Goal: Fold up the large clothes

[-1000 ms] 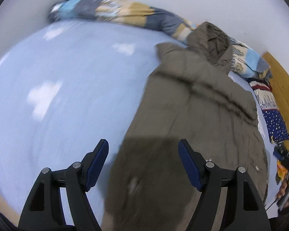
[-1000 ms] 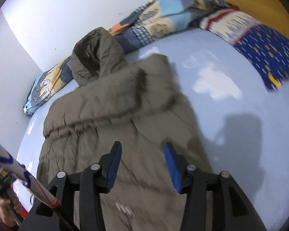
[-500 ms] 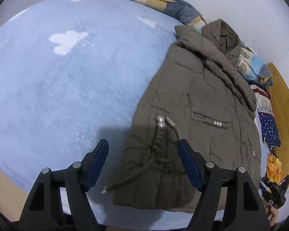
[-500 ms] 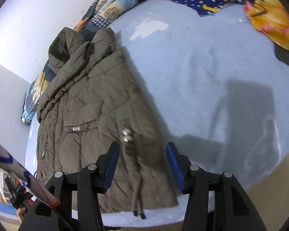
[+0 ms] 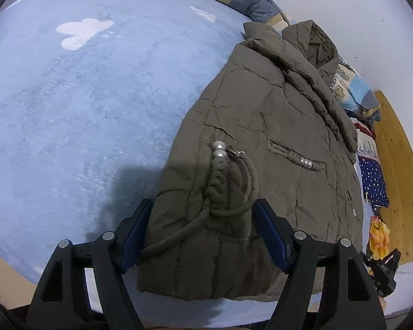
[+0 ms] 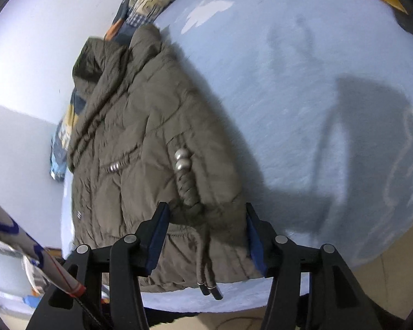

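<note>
While the olive quilted coat (image 5: 261,126) lies folded lengthwise on the pale blue bed cover (image 5: 82,104), hood toward the wall and hem at the near edge, I have both grippers poised over that hem. My left gripper (image 5: 203,231) stands open, its blue pads astride the hem corner without pressing. My right gripper (image 6: 206,236) is opening, the hem and the braided drawcord (image 6: 188,189) between its jaws, neither pad yet bearing on the fabric.

Judgement on the step in hand: to carry the hem up toward the hood cleanly, each gripper should go deep enough to take every layer of the thick padding. The loose cord ends (image 6: 210,291) hanging off the bed edge should be kept clear of the fold. Both sides should lift level.

Compared with a second ago, both cameras now sit lower and closer to the hem. The right jaws stand wider. The left jaws are unchanged.
</note>
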